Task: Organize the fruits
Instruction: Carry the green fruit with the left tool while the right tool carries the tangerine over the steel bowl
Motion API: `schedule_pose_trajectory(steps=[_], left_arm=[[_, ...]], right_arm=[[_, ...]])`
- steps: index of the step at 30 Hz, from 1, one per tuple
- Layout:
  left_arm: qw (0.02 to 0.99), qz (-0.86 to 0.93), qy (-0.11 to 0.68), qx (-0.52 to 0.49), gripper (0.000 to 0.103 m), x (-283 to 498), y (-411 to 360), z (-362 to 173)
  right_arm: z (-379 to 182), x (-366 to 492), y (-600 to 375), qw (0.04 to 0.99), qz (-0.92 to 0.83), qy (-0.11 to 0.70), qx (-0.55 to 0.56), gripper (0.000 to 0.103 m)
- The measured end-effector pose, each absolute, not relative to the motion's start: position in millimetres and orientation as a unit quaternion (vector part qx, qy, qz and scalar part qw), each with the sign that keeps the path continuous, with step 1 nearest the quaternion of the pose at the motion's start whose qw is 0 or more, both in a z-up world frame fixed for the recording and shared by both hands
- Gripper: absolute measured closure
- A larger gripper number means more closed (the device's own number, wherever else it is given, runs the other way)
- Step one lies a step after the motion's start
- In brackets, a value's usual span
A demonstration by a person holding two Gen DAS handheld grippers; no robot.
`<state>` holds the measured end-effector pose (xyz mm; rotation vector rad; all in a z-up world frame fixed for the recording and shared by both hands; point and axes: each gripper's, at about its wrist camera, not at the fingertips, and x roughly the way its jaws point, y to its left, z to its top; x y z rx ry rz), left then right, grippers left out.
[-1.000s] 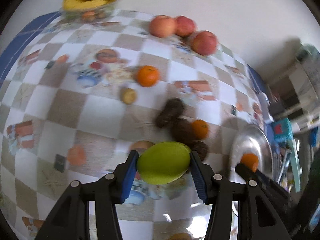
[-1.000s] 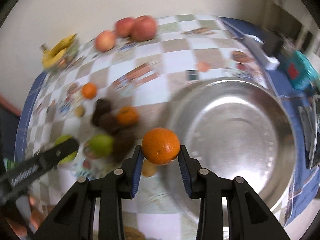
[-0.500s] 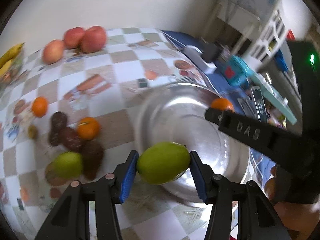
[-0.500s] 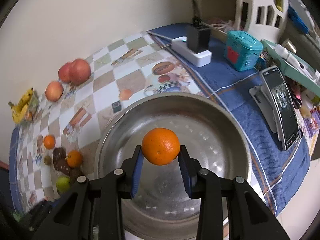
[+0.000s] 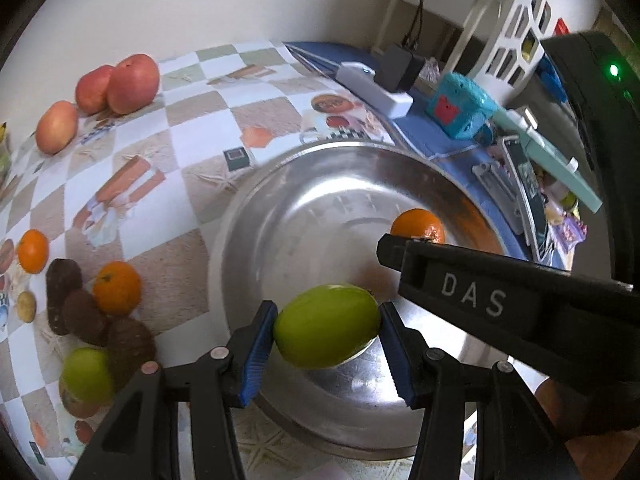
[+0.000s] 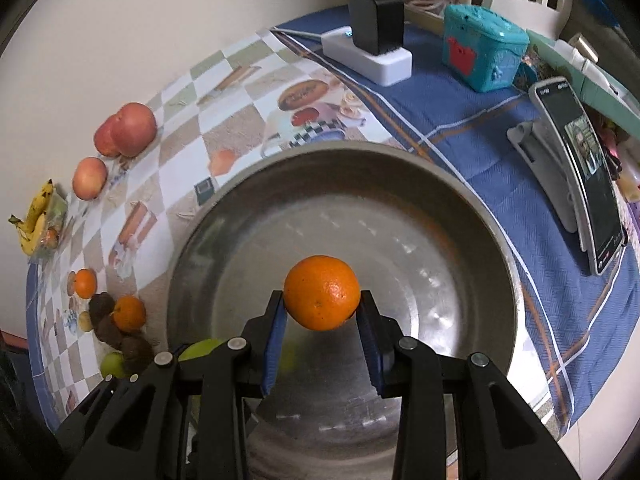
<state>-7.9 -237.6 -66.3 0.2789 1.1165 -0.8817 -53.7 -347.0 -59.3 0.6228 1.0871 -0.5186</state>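
My left gripper [image 5: 327,326] is shut on a green mango [image 5: 326,326], held over the near part of a large steel bowl [image 5: 280,184]. My right gripper [image 6: 322,314] is shut on an orange [image 6: 322,293] above the middle of the same bowl [image 6: 460,200]. In the left wrist view the right gripper's black finger crosses from the right, with its orange [image 5: 418,228] showing past the tip. Left of the bowl on the checked cloth lie two oranges [image 5: 117,288], several brown fruits [image 5: 84,316], another green mango [image 5: 86,376] and three red apples [image 5: 132,84].
A white power strip with a black adapter [image 6: 370,48], a teal box [image 6: 484,52] and a phone on a stand [image 6: 580,176] sit on the blue cloth beyond and right of the bowl. Bananas [image 6: 36,216] lie far left by the wall. A white openwork basket [image 5: 516,40] stands behind.
Both grippers swung from the fruit pile on the checked cloth to over the steel bowl, each keeping its fruit. The bowl now fills the middle of both views.
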Motion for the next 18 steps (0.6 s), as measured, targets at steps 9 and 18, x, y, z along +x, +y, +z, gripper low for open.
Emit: schedule_pose_trajectory(steps=[9,18], left_arm=[[0.742,-0.394,0.516,0.168,0.048,-15.9,-249.4,-81.1],[0.740,-0.399,0.515,0.169,0.048,-15.1,-249.2,-80.7]], right_arm=[[-81.8,-55.1,-355.6,0.756,-0.247,0.526,0.301,0.066],[-82.7,-52.6,-350.0,0.761,-0.250,0.529,0.281,0.064]])
